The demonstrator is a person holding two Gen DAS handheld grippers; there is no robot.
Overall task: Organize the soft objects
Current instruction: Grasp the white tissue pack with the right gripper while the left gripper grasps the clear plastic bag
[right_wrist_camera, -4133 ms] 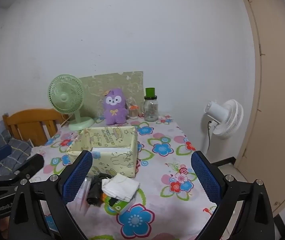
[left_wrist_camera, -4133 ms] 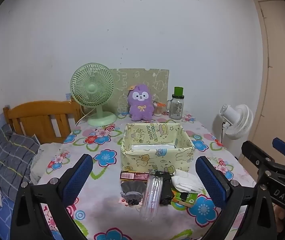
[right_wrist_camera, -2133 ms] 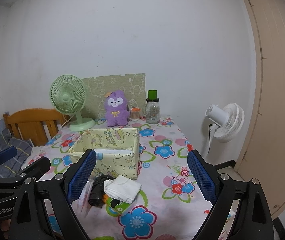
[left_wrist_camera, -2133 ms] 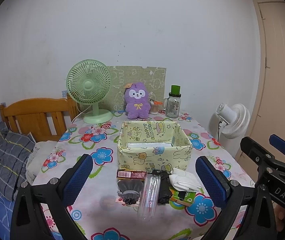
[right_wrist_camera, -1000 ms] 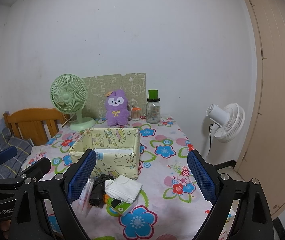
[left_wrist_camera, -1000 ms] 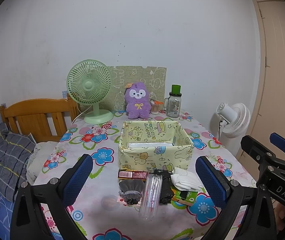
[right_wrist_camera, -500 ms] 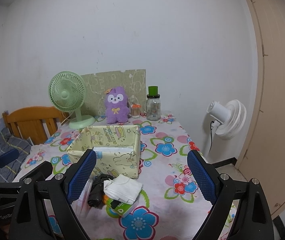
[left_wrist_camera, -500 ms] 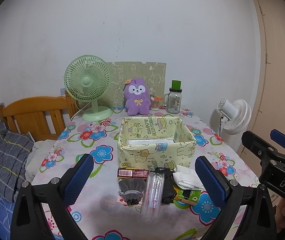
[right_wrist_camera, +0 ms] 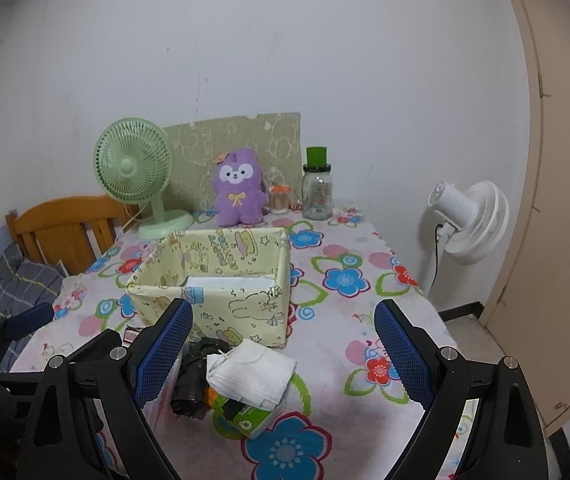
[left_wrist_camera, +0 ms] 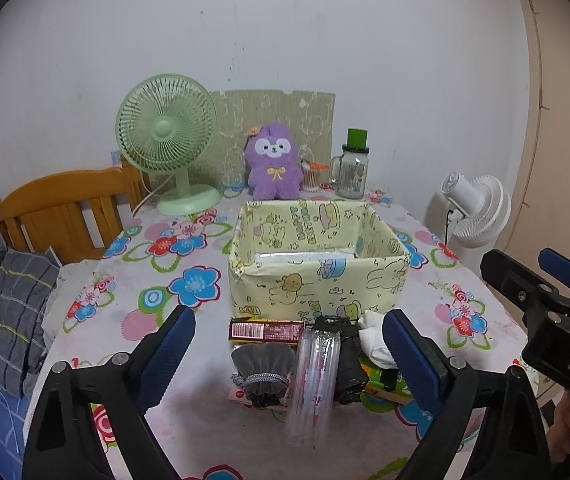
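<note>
Left gripper (left_wrist_camera: 287, 354) hovers above the tabletop (left_wrist_camera: 189, 396), its jaws wide but closing with nothing gripped; the grey drawstring pouch (left_wrist_camera: 263, 372), a clear tube (left_wrist_camera: 313, 380) and a black bundle (left_wrist_camera: 349, 364) lie between them. Beyond the jaws stands the yellow box (left_wrist_camera: 317, 280), lettered "HAPPY BIRTHDAY". Right gripper (right_wrist_camera: 283, 354), marked "DAS" in the left view, holds its jaws wide over a folded white cloth (right_wrist_camera: 251, 372).

Box (left_wrist_camera: 317, 288) mid-table (left_wrist_camera: 157, 320); pouch (left_wrist_camera: 263, 372), tube (left_wrist_camera: 313, 376), cloth (right_wrist_camera: 251, 372) before it; plush (left_wrist_camera: 273, 166) behind.
</note>
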